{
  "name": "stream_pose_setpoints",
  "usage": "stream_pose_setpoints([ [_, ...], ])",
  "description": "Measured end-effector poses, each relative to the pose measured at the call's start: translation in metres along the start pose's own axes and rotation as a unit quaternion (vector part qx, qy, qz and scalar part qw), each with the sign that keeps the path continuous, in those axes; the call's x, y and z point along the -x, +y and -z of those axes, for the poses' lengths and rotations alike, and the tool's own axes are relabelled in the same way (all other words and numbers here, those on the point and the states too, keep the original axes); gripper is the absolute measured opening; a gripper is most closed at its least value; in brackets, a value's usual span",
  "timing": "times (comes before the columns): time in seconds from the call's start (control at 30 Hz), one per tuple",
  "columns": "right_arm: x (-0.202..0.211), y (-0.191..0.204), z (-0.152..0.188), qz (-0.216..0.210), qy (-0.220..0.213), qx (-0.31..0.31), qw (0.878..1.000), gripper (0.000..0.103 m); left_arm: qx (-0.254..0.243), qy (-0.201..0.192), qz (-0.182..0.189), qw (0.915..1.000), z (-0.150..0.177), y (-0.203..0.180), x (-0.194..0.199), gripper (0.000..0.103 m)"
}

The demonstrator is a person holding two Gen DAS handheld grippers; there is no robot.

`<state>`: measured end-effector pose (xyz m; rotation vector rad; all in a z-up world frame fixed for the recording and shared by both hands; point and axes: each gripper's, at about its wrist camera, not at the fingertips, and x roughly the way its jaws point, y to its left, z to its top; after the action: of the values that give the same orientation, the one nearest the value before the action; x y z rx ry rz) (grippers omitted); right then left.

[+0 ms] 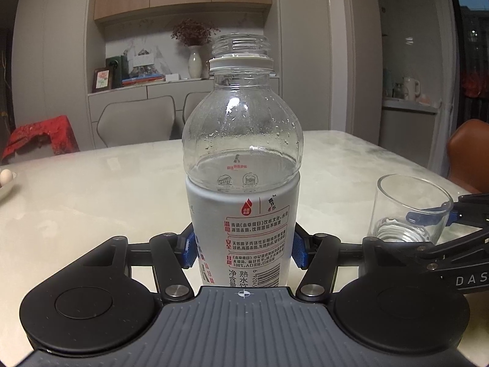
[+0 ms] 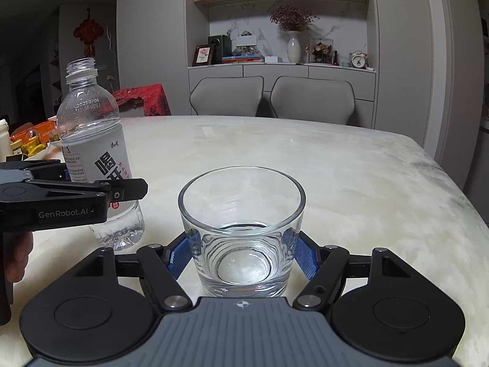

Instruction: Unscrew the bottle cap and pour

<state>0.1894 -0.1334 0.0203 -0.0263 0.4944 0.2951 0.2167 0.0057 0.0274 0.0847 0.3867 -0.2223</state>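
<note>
A clear plastic water bottle (image 1: 241, 165) with a white label stands upright on the marble table (image 1: 91, 202). Its neck is open and no cap is in view. My left gripper (image 1: 243, 249) is shut on the bottle's labelled body, blue pads (image 1: 190, 249) against both sides. A clear drinking glass (image 2: 241, 229) stands upright on the table with a little water at the bottom. My right gripper (image 2: 241, 253) is shut on the glass low down. The bottle (image 2: 91, 140) also shows at the left of the right wrist view, the glass (image 1: 409, 211) at the right of the left wrist view.
Two grey chairs (image 2: 272, 98) stand at the table's far side. An orange chair (image 1: 470, 153) is at the right. A plate with an egg (image 1: 6, 177) sits at the left edge. Snack packets and a dish (image 2: 33, 140) lie at the far left.
</note>
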Motion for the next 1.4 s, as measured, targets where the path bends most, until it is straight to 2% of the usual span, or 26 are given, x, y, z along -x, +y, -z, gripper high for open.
stream_pose_setpoints([
  [0.07, 0.001, 0.001, 0.000, -0.002, 0.000, 0.002, 1.000, 0.082, -0.001, -0.003, -0.002, 1.0000, 0.001, -0.001, 0.001, 0.058],
  [0.2, 0.003, 0.003, 0.001, 0.001, -0.002, 0.005, 1.000, 0.082, -0.008, -0.008, -0.005, 0.9999, 0.002, -0.004, 0.005, 0.064],
  [0.27, 0.004, 0.002, 0.001, 0.008, -0.003, 0.006, 1.000, 0.085, -0.012, -0.011, -0.006, 0.9998, 0.003, -0.006, 0.007, 0.089],
  [0.3, 0.005, 0.001, 0.001, 0.011, -0.003, 0.005, 1.000, 0.085, -0.015, -0.012, -0.007, 0.9998, 0.003, -0.007, 0.008, 0.091],
  [0.53, 0.016, -0.004, 0.004, 0.022, -0.007, -0.003, 1.000, 0.085, -0.030, -0.022, -0.010, 0.9993, 0.004, -0.014, 0.015, 0.092],
  [0.63, 0.026, -0.006, 0.008, 0.027, -0.007, -0.012, 1.000, 0.086, -0.025, -0.021, -0.015, 0.9994, 0.006, -0.011, 0.021, 0.097],
  [0.87, 0.053, -0.006, 0.021, 0.041, -0.017, -0.029, 0.999, 0.090, 0.002, -0.013, -0.019, 0.9997, 0.013, -0.007, 0.042, 0.100],
  [0.97, 0.074, -0.004, 0.027, 0.039, -0.038, -0.045, 0.997, 0.091, 0.019, -0.017, -0.015, 0.9996, 0.016, -0.008, 0.059, 0.103],
  [1.17, 0.125, 0.011, 0.044, 0.057, -0.107, -0.051, 0.991, 0.103, 0.029, -0.035, -0.023, 0.9987, 0.025, -0.027, 0.101, 0.103],
  [1.4, 0.167, 0.031, 0.071, 0.070, -0.158, -0.039, 0.984, 0.103, 0.053, -0.040, -0.029, 0.9974, 0.044, -0.049, 0.141, 0.103],
])
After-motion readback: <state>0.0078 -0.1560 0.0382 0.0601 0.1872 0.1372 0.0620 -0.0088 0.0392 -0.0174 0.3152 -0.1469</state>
